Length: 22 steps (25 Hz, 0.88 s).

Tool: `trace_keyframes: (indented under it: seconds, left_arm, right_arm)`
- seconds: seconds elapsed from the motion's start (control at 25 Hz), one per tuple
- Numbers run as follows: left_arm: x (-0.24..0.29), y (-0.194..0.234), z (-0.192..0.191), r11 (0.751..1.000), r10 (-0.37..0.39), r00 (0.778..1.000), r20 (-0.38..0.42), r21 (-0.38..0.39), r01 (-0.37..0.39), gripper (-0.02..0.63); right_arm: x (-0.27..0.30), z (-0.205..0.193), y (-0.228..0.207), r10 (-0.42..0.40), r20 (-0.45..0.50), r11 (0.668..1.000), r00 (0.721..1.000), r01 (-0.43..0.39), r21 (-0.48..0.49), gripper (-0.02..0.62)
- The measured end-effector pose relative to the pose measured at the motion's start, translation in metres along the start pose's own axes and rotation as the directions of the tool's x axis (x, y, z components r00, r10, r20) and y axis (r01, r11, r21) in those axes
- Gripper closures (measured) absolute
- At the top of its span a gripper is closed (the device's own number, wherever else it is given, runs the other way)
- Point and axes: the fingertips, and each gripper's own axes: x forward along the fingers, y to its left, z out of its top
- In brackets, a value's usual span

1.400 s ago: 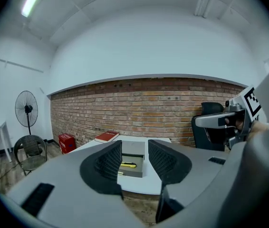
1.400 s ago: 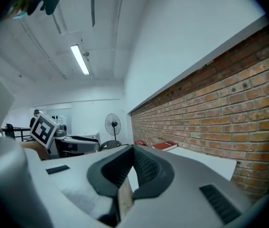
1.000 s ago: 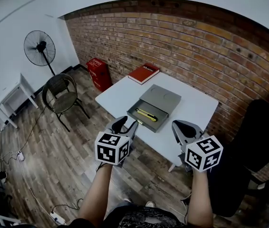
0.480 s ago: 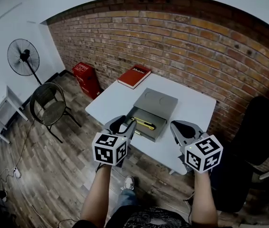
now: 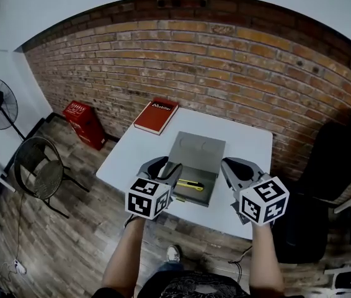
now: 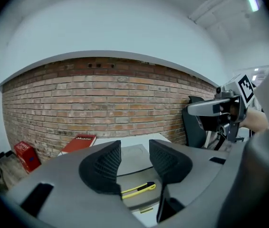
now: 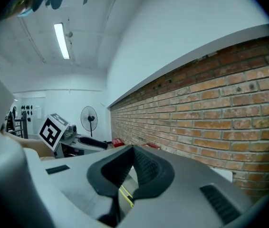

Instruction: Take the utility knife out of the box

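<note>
Since a second earlier, both grippers had advanced to the near edge of the white table (image 5: 250, 144). Left gripper (image 6: 134, 151): jaws opening, nothing between them, its view framing the yellow utility knife (image 6: 138, 189) lying in the open grey box (image 5: 195, 146). Right gripper (image 7: 131, 149): jaws closed, empty, its view showing only a sliver of the knife.

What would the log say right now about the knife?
knife: lying in open box, untouched | left gripper: jaws opening, nothing between them | right gripper: shut, empty
</note>
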Motion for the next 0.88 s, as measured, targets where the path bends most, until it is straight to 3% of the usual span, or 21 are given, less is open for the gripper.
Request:
trace_keyframes:
  seconds: [0.2, 0.6, 0.88]
  left_arm:
    - [0.021, 0.012, -0.004, 0.993, -0.103, 0.994, -0.033, 0.052, 0.105, 0.419]
    - [0.055, 0.027, -0.005, 0.960, -0.237, 0.969, -0.067, 0.135, 0.244, 0.419]
    - [0.080, 0.016, -0.015, 0.908, -0.345, 0.930, -0.127, 0.206, 0.365, 0.419]
  right_arm:
    - [0.023, 0.002, -0.005, -0.086, -0.002, 0.996, 0.996, 0.086, 0.028, 0.577]
    - [0.043, 0.001, -0.011, -0.178, -0.015, 0.983, 0.984, 0.178, 0.041, 0.577]
    - [0.044, -0.007, -0.025, -0.237, -0.031, 0.969, 0.971, 0.238, 0.065, 0.577]
